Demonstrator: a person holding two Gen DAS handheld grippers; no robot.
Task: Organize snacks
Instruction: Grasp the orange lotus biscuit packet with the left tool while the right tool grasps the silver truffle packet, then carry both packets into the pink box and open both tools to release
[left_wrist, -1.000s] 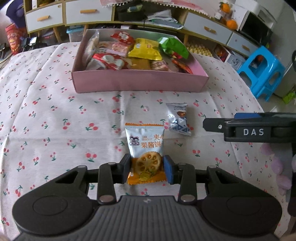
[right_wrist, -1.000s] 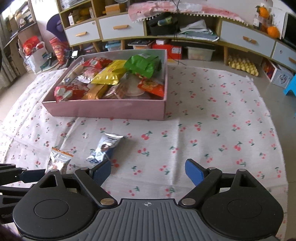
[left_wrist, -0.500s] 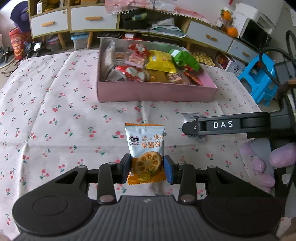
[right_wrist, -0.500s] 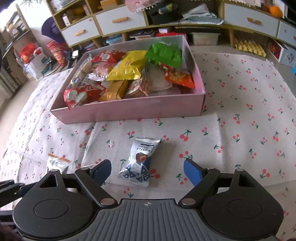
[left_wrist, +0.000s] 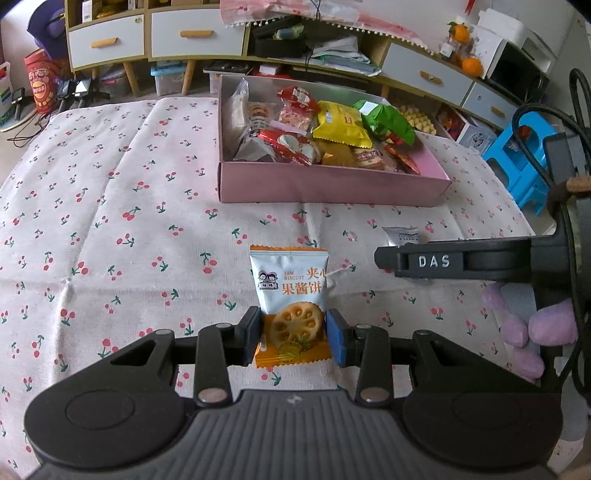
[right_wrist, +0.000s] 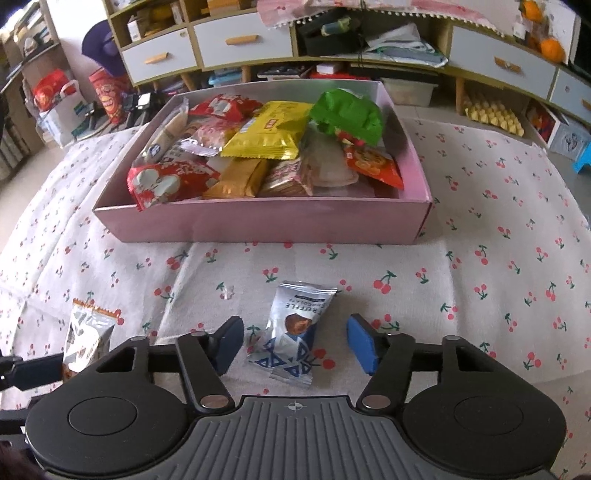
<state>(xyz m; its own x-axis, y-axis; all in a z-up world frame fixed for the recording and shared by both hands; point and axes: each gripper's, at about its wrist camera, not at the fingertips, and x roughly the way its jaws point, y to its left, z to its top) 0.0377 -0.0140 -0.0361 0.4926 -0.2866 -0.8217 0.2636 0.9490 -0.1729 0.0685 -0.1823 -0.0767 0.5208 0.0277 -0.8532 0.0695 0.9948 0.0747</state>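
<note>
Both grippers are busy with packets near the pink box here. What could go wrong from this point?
1. The right gripper, whose jaws have just been closing, straddles the truffle packet without touching it; the flat wrapper may slide or crumple instead of lifting.
2. The left gripper pinches only the biscuit packet's lower part, so it might twist loose.
3. The box is heaped; added packets may slip off.

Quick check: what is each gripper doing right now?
Left tongs: shut on the biscuit packet.
Right tongs: open, just closing around the chocolate packet.
</note>
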